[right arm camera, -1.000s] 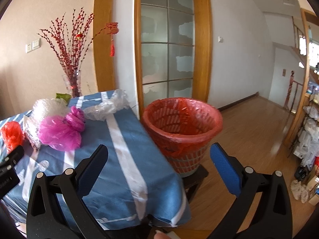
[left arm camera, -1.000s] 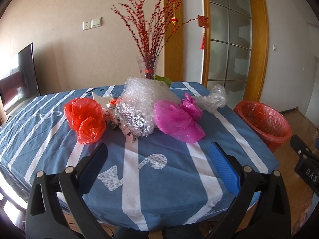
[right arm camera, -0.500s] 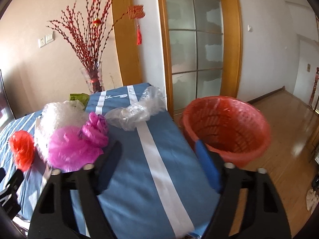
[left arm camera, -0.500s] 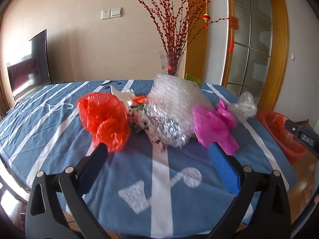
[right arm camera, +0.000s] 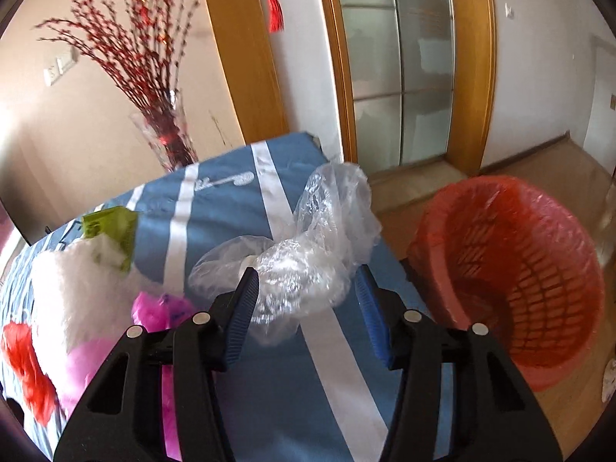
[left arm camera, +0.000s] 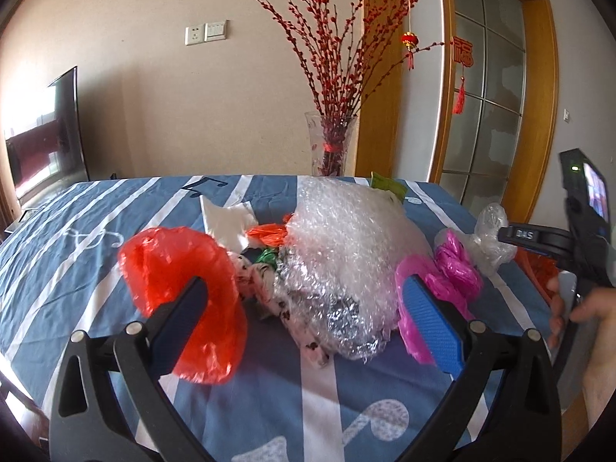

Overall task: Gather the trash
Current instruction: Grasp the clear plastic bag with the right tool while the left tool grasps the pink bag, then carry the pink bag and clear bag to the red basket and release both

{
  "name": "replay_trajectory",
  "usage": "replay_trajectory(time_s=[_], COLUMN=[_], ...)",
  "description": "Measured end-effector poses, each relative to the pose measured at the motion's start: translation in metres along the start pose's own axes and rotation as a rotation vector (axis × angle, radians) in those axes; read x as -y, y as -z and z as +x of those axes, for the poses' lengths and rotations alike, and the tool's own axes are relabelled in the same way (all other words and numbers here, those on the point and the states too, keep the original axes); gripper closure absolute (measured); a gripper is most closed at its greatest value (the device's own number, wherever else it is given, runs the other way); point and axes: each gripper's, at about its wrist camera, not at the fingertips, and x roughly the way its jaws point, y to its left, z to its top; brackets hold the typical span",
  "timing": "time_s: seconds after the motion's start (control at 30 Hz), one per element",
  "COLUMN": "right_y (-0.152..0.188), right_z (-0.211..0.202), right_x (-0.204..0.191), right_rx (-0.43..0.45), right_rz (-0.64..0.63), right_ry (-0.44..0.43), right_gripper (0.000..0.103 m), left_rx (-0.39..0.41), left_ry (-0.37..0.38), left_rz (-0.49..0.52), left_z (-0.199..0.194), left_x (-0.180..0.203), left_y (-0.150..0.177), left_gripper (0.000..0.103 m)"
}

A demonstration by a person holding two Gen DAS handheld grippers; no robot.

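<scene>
Trash lies piled on the blue striped tablecloth (left arm camera: 96,215): a red plastic bag (left arm camera: 181,281), a big wad of bubble wrap (left arm camera: 346,238), a silver foil wrapper (left arm camera: 338,319), a pink bag (left arm camera: 450,269) and a clear plastic bag (right arm camera: 300,254). My left gripper (left arm camera: 308,308) is open, hovering in front of the pile. My right gripper (right arm camera: 306,308) is open, its jaws on either side of the clear bag, not closed on it. The red trash basket (right arm camera: 512,269) stands on the floor to the right of the table.
A glass vase with red branches (left arm camera: 331,146) stands at the table's back edge. A green packet (right arm camera: 111,231) and white paper (left arm camera: 227,219) lie behind the pile. A TV (left arm camera: 42,146) stands at far left. Glass doors are behind the basket.
Both grippers moved forward toward the trash. The right gripper swung left from the basket and now straddles the clear bag; the left gripper came close to the pile.
</scene>
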Motion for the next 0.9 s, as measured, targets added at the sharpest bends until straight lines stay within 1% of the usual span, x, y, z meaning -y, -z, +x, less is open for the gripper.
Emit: replay_trajectory(time_s=[0.07, 0.13, 0.2, 0.3, 0.47, 0.6, 0.77, 0.83, 0.87, 0.9], right_y=[-0.001, 0.002, 0.005, 0.009, 0.014, 0.017, 0.025, 0.029, 0.031, 0.032], right_z=[0.011, 0.020, 0.024, 0.018, -0.014, -0.037, -0.062, -0.068, -0.070, -0.072], right_x=[-0.003, -0.005, -0.008, -0.008, -0.002, 0.013, 0.037, 0.045, 0.048, 0.050], right_rx=[-0.030, -0.054, -0.067, -0.037, 0.044, 0.079, 0.096, 0.095, 0.095, 0.094], right_rz=[-0.015, -0.040, -0.067, -0.090, -0.130, -0.108, -0.077, -0.069, -0.067, -0.065], right_ry=[0.000, -0.002, -0.006, -0.041, -0.069, -0.073, -0.056, -0.052, -0.048, -0.047], right_gripper=[0.051, 0.064, 0.089, 0.098, 0.100, 0.100, 0.100, 0.100, 0.100, 0.100], left_rx=[-0.007, -0.019, -0.033, -0.055, -0.082, -0.105, -0.138, -0.159, -0.173, -0.185], left_ry=[0.017, 0.039, 0.064, 0.101, 0.154, 0.190, 0.214, 0.215, 0.216, 0.217], left_rz=[0.008, 0.013, 0.012, 0.016, 0.029, 0.049, 0.088, 0.105, 0.115, 0.122], left_z=[0.005, 0.010, 0.014, 0.018, 0.025, 0.029, 0.038, 0.043, 0.046, 0.048], left_x=[0.002, 0.004, 0.007, 0.014, 0.029, 0.040, 0.061, 0.067, 0.071, 0.074], left_y=[-0.001, -0.002, -0.001, -0.001, 0.000, 0.000, 0.002, 0.004, 0.005, 0.006], left_gripper=[0.007, 0.012, 0.018, 0.026, 0.032, 0.036, 0.038, 0.040, 0.042, 0.048])
